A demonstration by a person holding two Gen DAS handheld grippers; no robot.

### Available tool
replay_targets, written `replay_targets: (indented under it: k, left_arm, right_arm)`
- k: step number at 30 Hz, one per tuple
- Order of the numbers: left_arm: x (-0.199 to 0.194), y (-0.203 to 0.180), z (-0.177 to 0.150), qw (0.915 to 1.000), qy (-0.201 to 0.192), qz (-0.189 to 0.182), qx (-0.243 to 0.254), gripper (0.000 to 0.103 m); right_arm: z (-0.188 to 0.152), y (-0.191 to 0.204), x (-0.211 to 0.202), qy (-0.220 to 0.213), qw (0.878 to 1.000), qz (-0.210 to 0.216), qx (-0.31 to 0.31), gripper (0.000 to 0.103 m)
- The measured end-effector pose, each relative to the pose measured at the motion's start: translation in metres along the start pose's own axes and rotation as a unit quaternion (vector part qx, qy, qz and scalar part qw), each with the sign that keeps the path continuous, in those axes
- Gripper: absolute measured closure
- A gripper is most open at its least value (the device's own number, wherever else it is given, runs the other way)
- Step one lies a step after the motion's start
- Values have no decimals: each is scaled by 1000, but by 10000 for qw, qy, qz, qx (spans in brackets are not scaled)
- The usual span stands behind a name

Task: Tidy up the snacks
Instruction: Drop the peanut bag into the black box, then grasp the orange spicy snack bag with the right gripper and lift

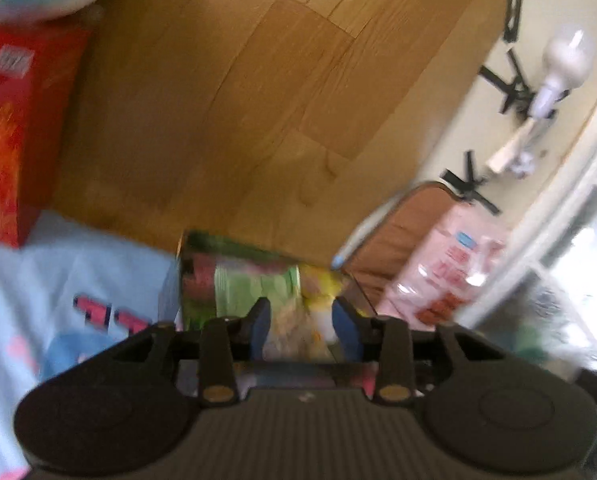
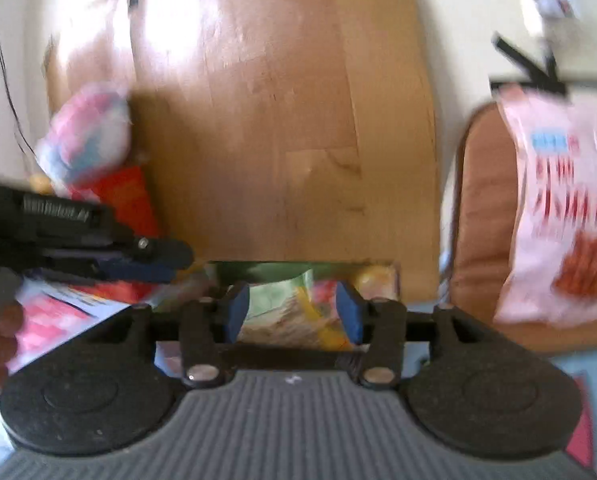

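- My left gripper (image 1: 301,324) stood with fingers apart, a green-and-yellow snack pack (image 1: 258,288) between them; blur hid any contact.
- My right gripper (image 2: 292,312) stood spread over the same pack, above the wooden floor (image 2: 258,120).

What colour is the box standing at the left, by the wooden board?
Red with orange flame-like print, box; clearest in the left wrist view.

Both views are smeared with motion blur, so print on the green snack packet (image 1: 254,284) is unreadable. Just right of that packet, the pink bag (image 1: 450,264) has labels too blurry to read, and in the right wrist view it runs off the edge. Far left of the packet, the red box (image 1: 14,128) is cut off, logo illegible.
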State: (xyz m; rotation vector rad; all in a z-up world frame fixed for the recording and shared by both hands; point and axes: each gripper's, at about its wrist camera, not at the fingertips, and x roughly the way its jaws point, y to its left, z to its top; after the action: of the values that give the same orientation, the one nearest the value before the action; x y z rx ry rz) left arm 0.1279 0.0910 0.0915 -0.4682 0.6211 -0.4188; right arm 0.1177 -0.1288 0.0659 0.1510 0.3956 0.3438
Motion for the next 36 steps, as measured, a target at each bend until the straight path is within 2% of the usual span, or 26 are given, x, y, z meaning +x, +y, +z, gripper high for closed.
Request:
replay_targets:
  k: [3, 4, 5, 7, 8, 10, 11, 14, 18, 19, 20, 21, 23, 25, 29, 36]
  left_arm:
    - [-13, 22, -28, 9990, 354, -95, -272, 67]
    - [-14, 29, -38, 9976, 522, -195, -410, 67]
    - [-13, 34, -50, 9958, 702, -281, -519, 68]
    - [-8, 38, -69, 9938, 936, -243, -556, 68]
    - [-4, 40, -78, 9930, 1021, -166, -565, 68]
    - [2, 48, -89, 9907, 1125, -87, -765, 70]
    - [1, 51, -91, 9910, 1041, -116, -834, 72]
    - [-3, 55, -95, 9907, 953, -166, -960, 70]
    - [-5, 56, -98, 9914, 870, -175, -961, 69]
    - [-5, 55, -97, 9914, 866, -172, -963, 67]
    - [-6, 55, -96, 9911, 875, -182, -983, 66]
    - [-6, 55, -95, 9904, 913, -195, -1019, 66]
    - [-10, 55, -92, 9905, 878, -193, -1042, 58]
    - [-17, 54, -88, 9925, 731, -147, -968, 49]
    - [-22, 46, -78, 9941, 624, -273, -849, 46]
    - [-29, 19, -50, 9966, 266, -497, -598, 46]
  right_arm:
    - [-24, -11, -11, 487, 9966, 518, 416, 53]
    - [-33, -13, -8, 724, 9943, 596, 503, 57]
    - [-42, -16, -2, 960, 9915, 639, 597, 65]
    - [-54, -22, 10, 1323, 9856, 635, 837, 73]
    - [-58, -26, 17, 1442, 9822, 631, 1025, 74]
    - [-62, -32, 28, 1570, 9758, 712, 1341, 75]
    - [-64, -32, 32, 1615, 9739, 763, 1402, 77]
    - [-72, -19, 35, 1824, 9672, 1009, 1455, 77]
    - [-81, -2, 12, 1701, 9702, 1018, 1394, 75]
    - [-81, -2, 10, 1690, 9701, 1004, 1426, 78]
    - [-82, -2, 9, 1690, 9700, 967, 1453, 91]
    - [-83, -4, 7, 1679, 9699, 890, 1521, 98]
    - [-82, -14, 4, 1605, 9605, 1074, 2004, 100]
    - [-76, -21, -7, 1402, 9591, 1086, 2205, 100]
    - [-52, -21, -24, 1081, 9575, 1301, 2337, 100]
    - [28, -4, -17, 535, 9720, 1466, 1756, 100]
